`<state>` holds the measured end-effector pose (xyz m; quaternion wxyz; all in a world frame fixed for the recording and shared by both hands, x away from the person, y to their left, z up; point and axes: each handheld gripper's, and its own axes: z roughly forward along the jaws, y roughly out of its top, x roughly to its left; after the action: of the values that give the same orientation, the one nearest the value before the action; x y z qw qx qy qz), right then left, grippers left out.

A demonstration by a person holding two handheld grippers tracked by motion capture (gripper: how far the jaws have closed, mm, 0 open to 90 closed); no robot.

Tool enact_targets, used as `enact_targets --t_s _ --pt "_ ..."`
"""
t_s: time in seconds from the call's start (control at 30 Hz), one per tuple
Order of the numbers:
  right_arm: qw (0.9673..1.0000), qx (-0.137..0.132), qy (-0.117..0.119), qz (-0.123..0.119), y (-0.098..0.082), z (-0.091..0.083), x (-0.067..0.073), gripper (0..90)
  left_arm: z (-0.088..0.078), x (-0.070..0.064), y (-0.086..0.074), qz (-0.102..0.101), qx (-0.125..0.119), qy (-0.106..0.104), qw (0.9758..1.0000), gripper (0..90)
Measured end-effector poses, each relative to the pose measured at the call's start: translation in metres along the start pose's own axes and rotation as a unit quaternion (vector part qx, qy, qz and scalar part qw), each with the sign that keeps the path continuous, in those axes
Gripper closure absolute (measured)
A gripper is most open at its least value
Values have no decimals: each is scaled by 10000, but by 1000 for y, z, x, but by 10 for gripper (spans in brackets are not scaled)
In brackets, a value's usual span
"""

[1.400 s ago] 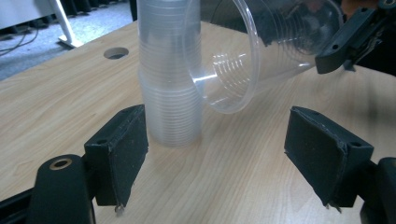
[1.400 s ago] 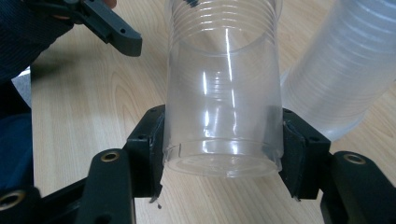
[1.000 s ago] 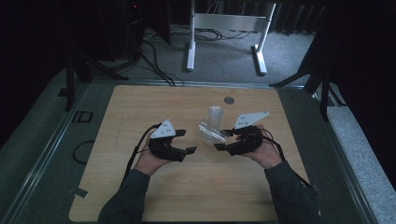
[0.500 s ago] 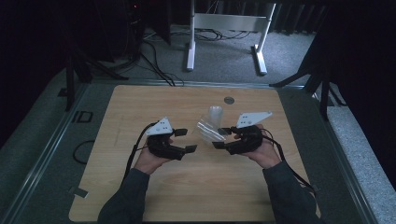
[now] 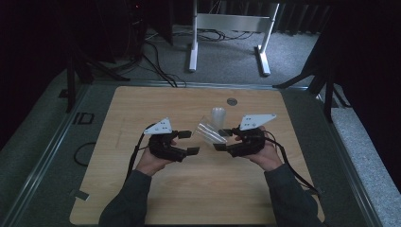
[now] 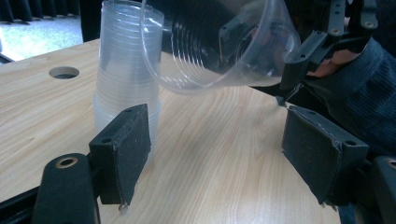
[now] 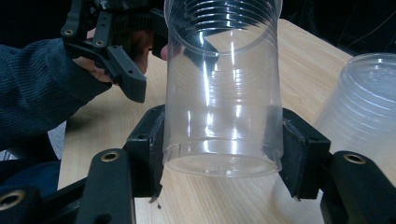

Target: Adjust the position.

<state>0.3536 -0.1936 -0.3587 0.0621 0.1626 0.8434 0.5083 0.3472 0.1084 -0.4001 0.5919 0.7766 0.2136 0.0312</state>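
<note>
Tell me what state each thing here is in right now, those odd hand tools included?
Left gripper: jaws open, holding nothing.
Right gripper: jaws shut on the single clear cup.
Single clear cup: held off the table, tipped on its side, empty.
Stack of cups: standing on the table, nested.

We see a bench (image 5: 156, 198) of pale, smooth, matt wood grain. The cup (image 7: 223, 88) is clear, glossy, ribbed plastic, like the stack of cups (image 6: 127, 79) beside it. The right tool (image 7: 219, 154) and left tool (image 6: 219, 158) have matt black plastic bodies with rough, grainy pads (image 6: 133, 149). Our sleeve (image 7: 37, 98) is ribbed knit cloth.
</note>
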Motion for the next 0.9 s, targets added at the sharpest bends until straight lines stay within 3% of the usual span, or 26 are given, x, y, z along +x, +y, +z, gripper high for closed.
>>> enact_targets --t_s 0.27,0.9 --pt "9998 -156 90 -30 1 -1 1 412 -2 0 1 -18 -162 -191 9997 238" --pt "9987 -403 310 -90 0 1 3 411 -2 -3 2 16 -310 -407 9987 236"
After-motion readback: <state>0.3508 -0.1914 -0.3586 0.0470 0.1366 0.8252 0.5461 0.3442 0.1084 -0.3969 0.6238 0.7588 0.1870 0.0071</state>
